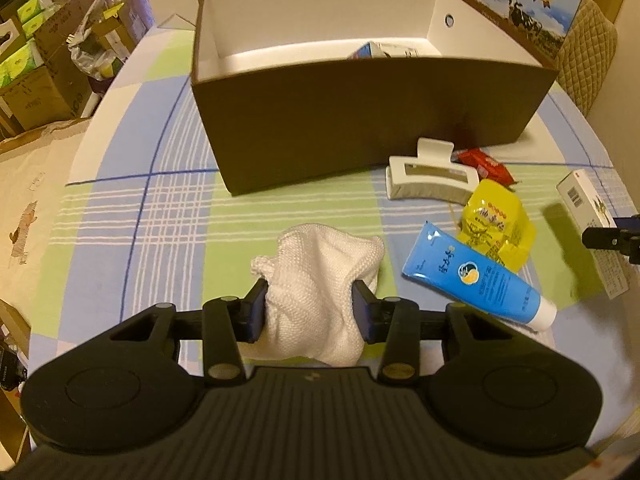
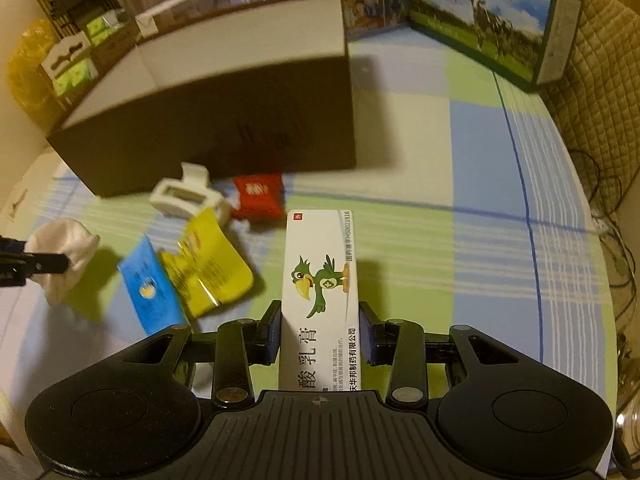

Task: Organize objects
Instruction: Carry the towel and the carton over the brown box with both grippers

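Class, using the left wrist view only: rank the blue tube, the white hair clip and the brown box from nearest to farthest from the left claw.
1. Blue tube: lying just right of the left claw, which grips the white cloth.
2. White hair clip: farther ahead on the right, in front of the box.
3. Brown box: farthest, straight ahead, open on top.

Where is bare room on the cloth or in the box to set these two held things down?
The brown box floor is bare on its left; a small carton sits back right. Cloth is bare left of the white cloth and right of the ointment box. Crowded: hair clip, red packet, yellow pouch and blue tube bunch together.
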A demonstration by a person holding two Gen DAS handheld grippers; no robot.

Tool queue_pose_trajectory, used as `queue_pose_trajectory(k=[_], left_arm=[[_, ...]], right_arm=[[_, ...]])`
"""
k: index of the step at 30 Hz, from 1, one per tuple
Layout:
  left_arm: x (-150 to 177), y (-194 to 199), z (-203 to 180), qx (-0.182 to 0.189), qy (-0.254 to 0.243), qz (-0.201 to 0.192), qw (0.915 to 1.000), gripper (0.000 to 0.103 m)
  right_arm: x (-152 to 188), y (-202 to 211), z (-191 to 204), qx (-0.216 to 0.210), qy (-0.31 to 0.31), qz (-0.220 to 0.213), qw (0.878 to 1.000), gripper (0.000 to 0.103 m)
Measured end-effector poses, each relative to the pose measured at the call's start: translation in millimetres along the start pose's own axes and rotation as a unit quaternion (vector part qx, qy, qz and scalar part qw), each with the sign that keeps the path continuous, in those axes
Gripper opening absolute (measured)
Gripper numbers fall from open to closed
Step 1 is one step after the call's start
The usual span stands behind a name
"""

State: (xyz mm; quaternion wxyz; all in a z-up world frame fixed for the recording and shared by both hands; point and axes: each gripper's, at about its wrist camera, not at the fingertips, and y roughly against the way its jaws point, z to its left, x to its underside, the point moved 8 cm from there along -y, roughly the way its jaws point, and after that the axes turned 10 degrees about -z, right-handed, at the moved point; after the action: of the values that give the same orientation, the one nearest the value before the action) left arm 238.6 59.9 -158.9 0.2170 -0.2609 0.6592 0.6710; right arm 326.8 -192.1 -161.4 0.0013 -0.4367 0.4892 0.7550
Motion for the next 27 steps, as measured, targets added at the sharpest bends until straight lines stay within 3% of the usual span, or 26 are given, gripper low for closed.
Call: queue_pose_trajectory(k=[12, 27], left_arm=[[-35, 30, 8, -0.006, 0.014, -0.050, 0.9986, 0.038], [-104, 48, 20, -0.019, 0.004, -0.117, 0.9929, 0.038]], right_arm=[[-46, 20, 25, -0.038, 0.012, -0.050, 0.998, 0.035], [-123, 16, 44, -0.067, 0.043, -0.105, 0.991, 0.035]])
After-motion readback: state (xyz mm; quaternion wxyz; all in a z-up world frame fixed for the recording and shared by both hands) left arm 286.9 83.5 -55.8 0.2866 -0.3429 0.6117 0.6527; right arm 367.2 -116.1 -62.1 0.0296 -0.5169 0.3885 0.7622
